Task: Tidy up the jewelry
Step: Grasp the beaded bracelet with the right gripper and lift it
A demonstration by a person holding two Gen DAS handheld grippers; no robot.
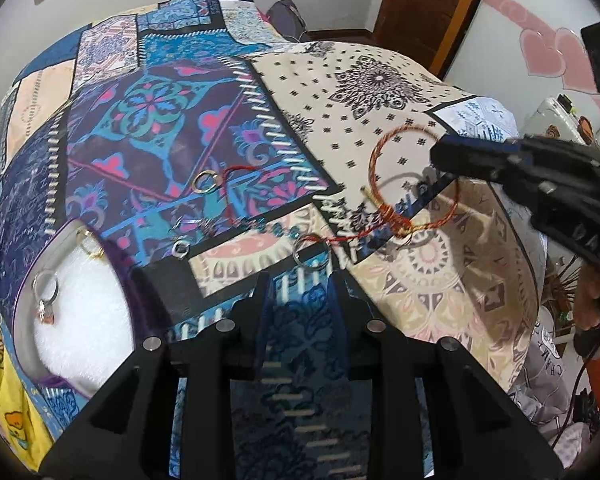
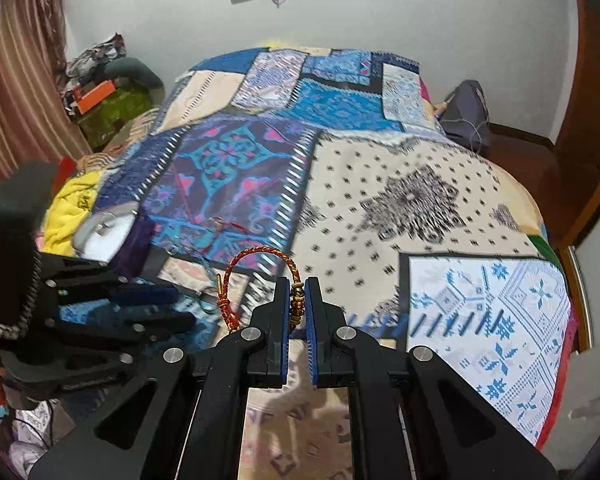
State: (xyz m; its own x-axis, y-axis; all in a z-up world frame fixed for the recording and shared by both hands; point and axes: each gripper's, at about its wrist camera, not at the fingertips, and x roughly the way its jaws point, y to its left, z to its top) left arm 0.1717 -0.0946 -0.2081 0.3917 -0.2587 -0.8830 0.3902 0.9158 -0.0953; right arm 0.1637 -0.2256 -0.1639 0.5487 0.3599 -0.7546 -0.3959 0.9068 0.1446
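Observation:
My right gripper (image 2: 298, 300) is shut on a red-and-gold braided bracelet (image 2: 260, 258), which hangs as a loop above the bed. The left wrist view shows the same bracelet (image 1: 414, 178) dangling from the right gripper (image 1: 440, 156). My left gripper (image 1: 300, 280) is open low over the patchwork bedspread (image 1: 148, 128), nothing between its fingers. A silver ring (image 1: 310, 252) lies just beyond its tips. Further left lie a small silver ring (image 1: 181, 248), a gold ring (image 1: 204, 182) on a red string and a beaded chain (image 1: 260, 226). A round white-lined jewelry box (image 1: 84, 304) holds a gold ring (image 1: 88, 244) and a stone ring (image 1: 46, 294).
The bed fills both views. Yellow cloth (image 1: 4, 344) lies left of the box. Clutter and bags (image 2: 104, 96) sit by the curtain. A wooden door (image 1: 420, 4) stands behind the bed, and a grey bag (image 2: 466, 108) rests on the floor at the far side.

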